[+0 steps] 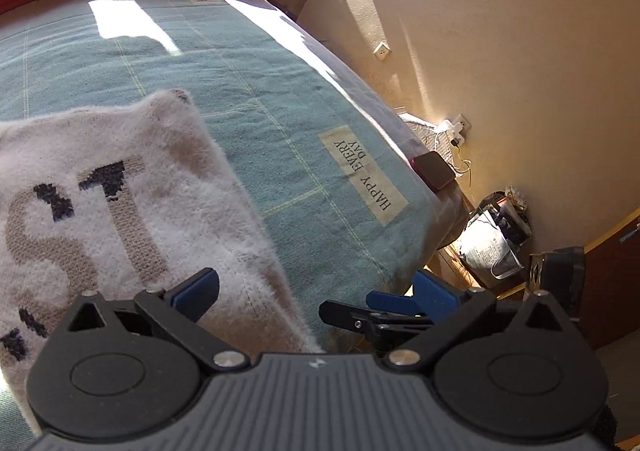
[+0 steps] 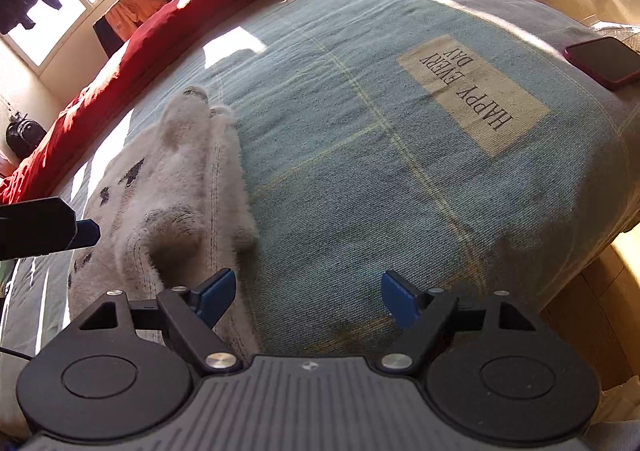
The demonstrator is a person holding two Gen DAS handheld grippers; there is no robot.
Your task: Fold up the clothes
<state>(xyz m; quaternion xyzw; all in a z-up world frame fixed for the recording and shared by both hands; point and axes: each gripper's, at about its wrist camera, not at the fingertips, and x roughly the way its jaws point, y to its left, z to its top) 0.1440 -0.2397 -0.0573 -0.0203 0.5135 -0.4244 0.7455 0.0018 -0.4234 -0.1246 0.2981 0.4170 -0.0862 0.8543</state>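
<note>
On bed, both grippers released: right gripper (image 2: 308, 297) & left gripper (image 1: 316, 291) w/ jaws wide, nothing held. Fuzzy white sweater (image 2: 176, 187) lying just beside, on teal blanket (image 2: 360, 171), sleeve folded in; prob. partway, more folds left.

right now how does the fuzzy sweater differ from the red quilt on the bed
The sweater is fuzzy white with tan and dark lettering; the red quilt is plain and smooth. The sweater lies close below the open grippers; the quilt is bunched along the bed's far edge. Both rest on the teal bedspread.
</note>
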